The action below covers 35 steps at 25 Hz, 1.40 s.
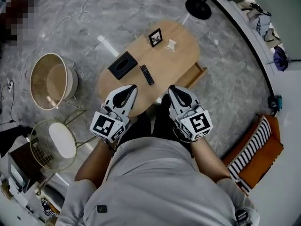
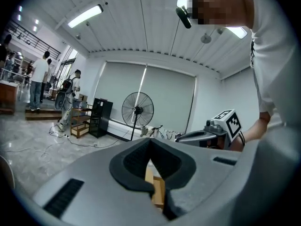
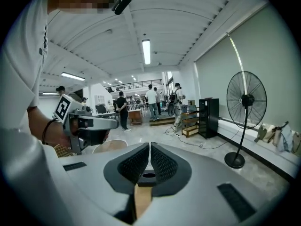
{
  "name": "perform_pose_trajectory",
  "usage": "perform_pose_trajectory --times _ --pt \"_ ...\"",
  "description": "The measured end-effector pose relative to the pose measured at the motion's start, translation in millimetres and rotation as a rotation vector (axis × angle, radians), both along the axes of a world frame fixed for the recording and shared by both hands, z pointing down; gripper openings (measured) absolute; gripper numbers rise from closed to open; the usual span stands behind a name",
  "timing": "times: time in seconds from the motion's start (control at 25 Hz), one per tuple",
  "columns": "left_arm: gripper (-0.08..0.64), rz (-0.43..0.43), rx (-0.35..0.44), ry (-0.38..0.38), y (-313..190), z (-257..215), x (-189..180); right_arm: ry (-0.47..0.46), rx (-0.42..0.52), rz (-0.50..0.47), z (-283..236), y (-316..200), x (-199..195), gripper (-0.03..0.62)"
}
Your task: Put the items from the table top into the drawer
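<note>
An oval wooden table (image 1: pixel 181 55) carries a black tissue box (image 1: pixel 122 65), a black remote (image 1: pixel 147 74), a small black picture frame (image 1: pixel 155 37) and a little white object (image 1: pixel 171 44). A wooden drawer (image 1: pixel 198 75) stands pulled out at the table's right side. My left gripper (image 1: pixel 133 87) hovers over the near table edge, just short of the remote, jaws together and empty. My right gripper (image 1: pixel 171 87) hangs level with it to the right, also shut on nothing. In the left gripper view the pads (image 2: pixel 141 159) meet; in the right gripper view the pads (image 3: pixel 136 161) touch too.
A round beige tub (image 1: pixel 49 80) and a wire stool with a white seat (image 1: pixel 61 140) stand left of the table. A floor fan's base (image 1: pixel 198 8) is beyond it, and a striped orange chair (image 1: pixel 256 149) at the right. People stand far off in the hall.
</note>
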<state>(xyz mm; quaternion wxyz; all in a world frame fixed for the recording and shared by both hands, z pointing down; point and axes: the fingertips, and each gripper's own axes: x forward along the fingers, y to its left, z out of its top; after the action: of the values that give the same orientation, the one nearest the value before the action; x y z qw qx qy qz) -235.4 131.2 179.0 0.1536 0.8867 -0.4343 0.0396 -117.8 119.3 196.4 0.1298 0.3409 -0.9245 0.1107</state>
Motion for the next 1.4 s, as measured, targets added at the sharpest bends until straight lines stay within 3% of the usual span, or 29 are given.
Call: perform_pose_trajectory --times 0.36,0.6,0.88,1.4 --pt "0.009 -0.119 -0.111 -0.029 -46.4 80.5 -16.3 -0.003 -0.158 -0.071 90.2 -60.1 -20.4 0.034" --pt "0.009 -0.155 -0.167 -0.027 -65.6 133.5 -20.8 0.012 -0.267 -0.088 160.7 -87.0 -36.2 0.111" --pt "0.009 -0.184 -0.277 -0.035 -70.5 221.4 -27.6 0.043 -0.409 -0.103 261.6 -91.0 -49.0 0.157" --pt "0.009 -0.211 -0.402 -0.033 -70.6 387.8 -36.1 0.151 -0.542 -0.039 443.5 -84.3 -61.3 0.222"
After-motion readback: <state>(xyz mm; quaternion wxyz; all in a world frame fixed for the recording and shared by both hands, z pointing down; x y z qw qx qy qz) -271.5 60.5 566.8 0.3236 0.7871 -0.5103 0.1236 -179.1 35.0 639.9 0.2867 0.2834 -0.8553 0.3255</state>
